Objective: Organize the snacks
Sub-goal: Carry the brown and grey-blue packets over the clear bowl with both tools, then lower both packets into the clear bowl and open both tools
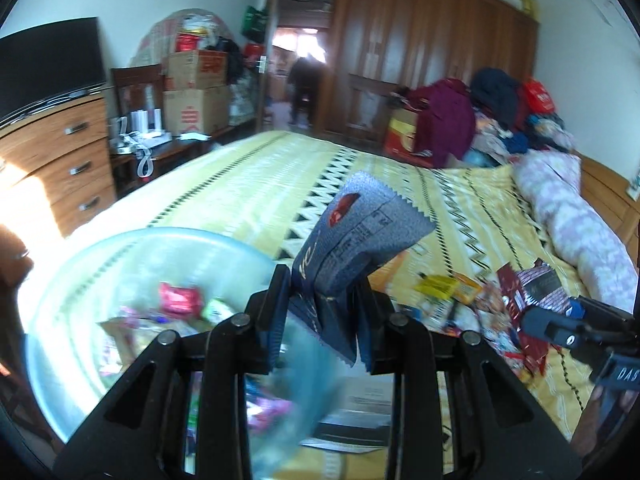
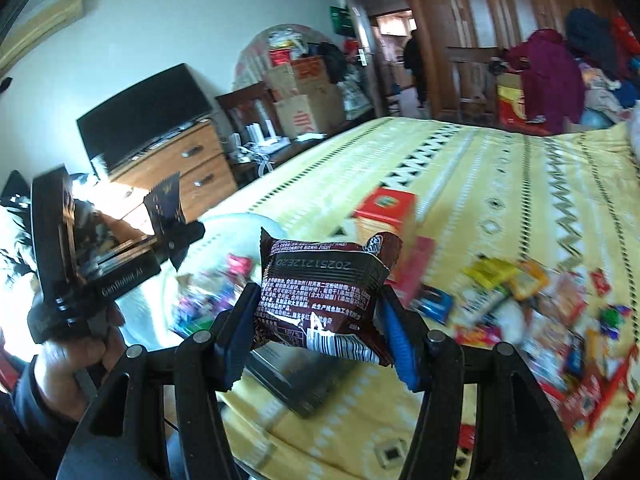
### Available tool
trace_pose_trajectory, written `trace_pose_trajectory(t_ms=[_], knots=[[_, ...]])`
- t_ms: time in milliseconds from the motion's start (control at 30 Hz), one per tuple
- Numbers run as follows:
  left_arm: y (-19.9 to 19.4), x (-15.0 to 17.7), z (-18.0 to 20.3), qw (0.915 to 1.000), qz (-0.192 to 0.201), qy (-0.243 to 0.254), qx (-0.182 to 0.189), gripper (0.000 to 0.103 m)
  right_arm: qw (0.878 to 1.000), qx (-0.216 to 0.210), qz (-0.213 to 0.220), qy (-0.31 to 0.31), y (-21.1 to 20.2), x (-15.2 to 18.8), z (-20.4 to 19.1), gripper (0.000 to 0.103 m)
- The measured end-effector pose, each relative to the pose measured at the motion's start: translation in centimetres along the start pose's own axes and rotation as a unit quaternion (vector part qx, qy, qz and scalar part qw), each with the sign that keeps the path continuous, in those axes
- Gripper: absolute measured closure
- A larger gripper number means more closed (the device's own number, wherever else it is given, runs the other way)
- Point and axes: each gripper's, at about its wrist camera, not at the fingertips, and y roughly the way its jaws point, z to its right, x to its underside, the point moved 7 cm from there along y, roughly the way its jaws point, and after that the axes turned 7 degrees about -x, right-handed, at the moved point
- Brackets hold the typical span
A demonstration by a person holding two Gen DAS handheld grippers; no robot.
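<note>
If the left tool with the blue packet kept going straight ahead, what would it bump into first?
Probably the yellow patterned bedspread. The left tool, gripping the dark blue snack packet, points across the bed beside the clear plastic bowl; depth is uncertain.

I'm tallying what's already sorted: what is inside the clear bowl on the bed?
The clear bowl holds several small wrapped snacks, including a red packet and a green one. The left gripper covers its near side, and blur prevents a count.
</note>
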Motion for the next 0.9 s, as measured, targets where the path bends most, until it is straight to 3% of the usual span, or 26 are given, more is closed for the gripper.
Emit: trace_pose_trajectory(t_ms=[300, 533, 900], knots=[[0.7, -1.2, -8.1, 0.9967, -0.011, -0.047, -0.066, 0.072, 0.998, -0.056, -0.028, -0.010, 7.2, -4.6, -5.7, 0.041], [2.5, 0.0, -13.0, 0.9905, -0.046, -0.082, -0.101, 0.072, 0.994, -0.080, -0.072, -0.029, 12.4, -5.5, -9.9, 0.041], [3.6, 0.5, -14.0, 0.9898, -0.055, -0.069, -0.112, 0.072, 0.989, -0.082, -0.110, -0.050, 16.5, -5.6, -12.6, 0.041]])
